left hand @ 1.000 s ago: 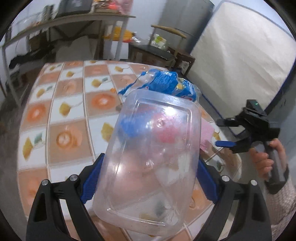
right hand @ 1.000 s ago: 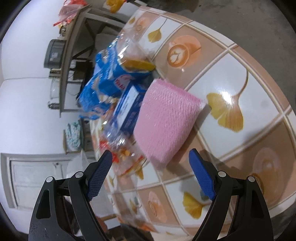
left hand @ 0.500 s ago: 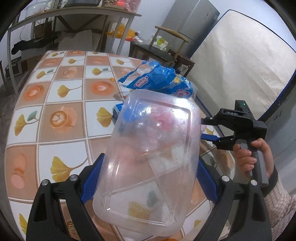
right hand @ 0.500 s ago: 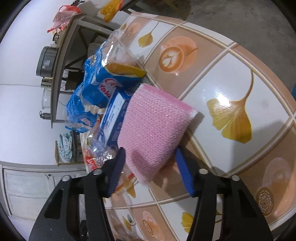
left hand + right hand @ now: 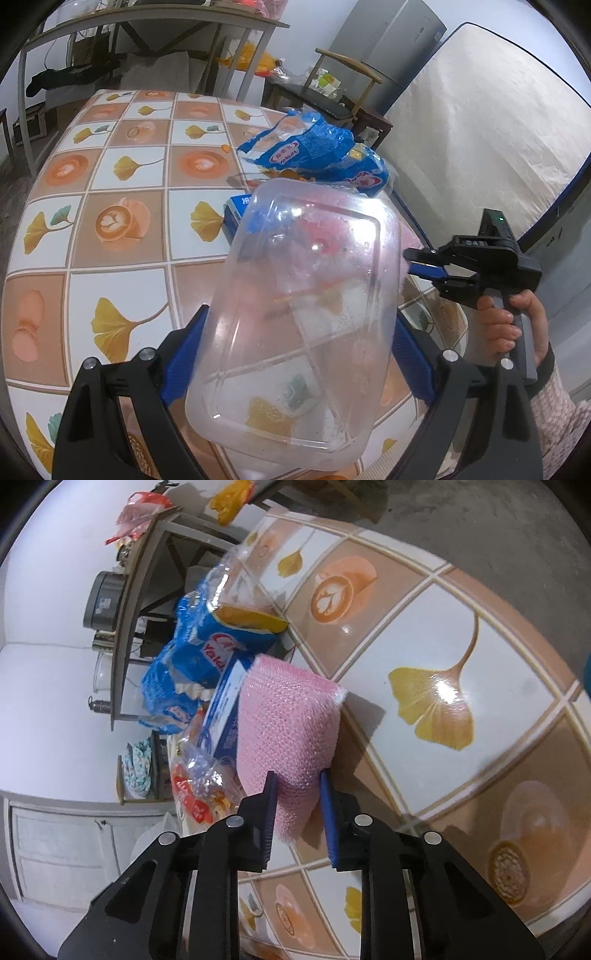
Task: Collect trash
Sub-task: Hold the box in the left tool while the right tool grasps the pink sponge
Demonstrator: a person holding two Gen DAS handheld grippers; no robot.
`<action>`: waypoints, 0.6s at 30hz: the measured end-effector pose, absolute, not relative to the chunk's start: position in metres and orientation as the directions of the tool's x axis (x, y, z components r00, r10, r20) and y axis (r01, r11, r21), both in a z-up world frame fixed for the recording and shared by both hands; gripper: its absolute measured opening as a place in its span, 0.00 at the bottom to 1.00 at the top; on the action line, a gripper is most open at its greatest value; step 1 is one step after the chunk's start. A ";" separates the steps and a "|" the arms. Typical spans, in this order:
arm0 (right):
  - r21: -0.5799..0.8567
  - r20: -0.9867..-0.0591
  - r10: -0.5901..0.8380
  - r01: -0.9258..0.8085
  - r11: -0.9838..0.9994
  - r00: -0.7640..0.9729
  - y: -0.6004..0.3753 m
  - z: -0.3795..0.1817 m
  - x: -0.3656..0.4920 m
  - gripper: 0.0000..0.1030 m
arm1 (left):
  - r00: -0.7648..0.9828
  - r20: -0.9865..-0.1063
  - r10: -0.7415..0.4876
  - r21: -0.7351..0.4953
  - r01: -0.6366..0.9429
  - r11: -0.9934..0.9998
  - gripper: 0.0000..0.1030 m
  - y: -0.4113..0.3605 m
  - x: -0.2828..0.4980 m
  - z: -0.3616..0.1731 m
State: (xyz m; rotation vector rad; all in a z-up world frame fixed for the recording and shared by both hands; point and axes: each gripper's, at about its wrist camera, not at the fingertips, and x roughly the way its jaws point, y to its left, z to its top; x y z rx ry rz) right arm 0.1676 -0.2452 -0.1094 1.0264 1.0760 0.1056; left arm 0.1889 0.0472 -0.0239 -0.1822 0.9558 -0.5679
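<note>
My left gripper (image 5: 301,319) is shut on a clear plastic container (image 5: 314,258), held tilted above the tiled table (image 5: 110,229). Beyond it lie crumpled blue snack bags (image 5: 314,151) and a blue box (image 5: 236,210). In the right wrist view, my right gripper (image 5: 297,786) has its jaws closing, and both pads press the near corner of a pink bubble-wrap pouch (image 5: 288,720). The pouch leans on the blue box (image 5: 225,701), beside the blue snack bags (image 5: 184,664) and a red-and-clear wrapper (image 5: 195,794). The left wrist view shows the right gripper (image 5: 424,267) at the table's right edge.
A person's hand (image 5: 509,325) holds the right gripper's handle. Behind the table stand a metal-framed bench (image 5: 147,29), a wooden chair (image 5: 332,92) and a grey fridge (image 5: 388,48). A mattress (image 5: 480,129) leans on the right wall. The table edge (image 5: 498,602) drops to a concrete floor.
The right gripper's jaws came together around the pink pouch's near corner, from wide apart to pinching it. The left gripper kept its hold on the container and rolled slightly.
</note>
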 end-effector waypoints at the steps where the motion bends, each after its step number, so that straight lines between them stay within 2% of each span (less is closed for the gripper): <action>1: 0.734 -0.672 0.524 0.376 0.565 0.523 -0.247 -0.106 0.163 0.19 | 0.445 -0.719 -0.533 -0.391 0.375 0.840 0.86 0.047 0.189 -0.024; 11: 0.684 -0.695 0.490 0.274 0.676 0.527 -0.253 -0.075 0.139 0.15 | 0.446 -0.718 -0.534 -0.398 0.365 0.841 0.86 0.047 0.188 -0.024; 18: 0.694 -0.687 0.499 0.276 0.664 0.528 -0.262 -0.076 0.125 0.14 | 0.457 -0.708 -0.538 -0.403 0.364 0.840 0.86 0.045 0.184 -0.019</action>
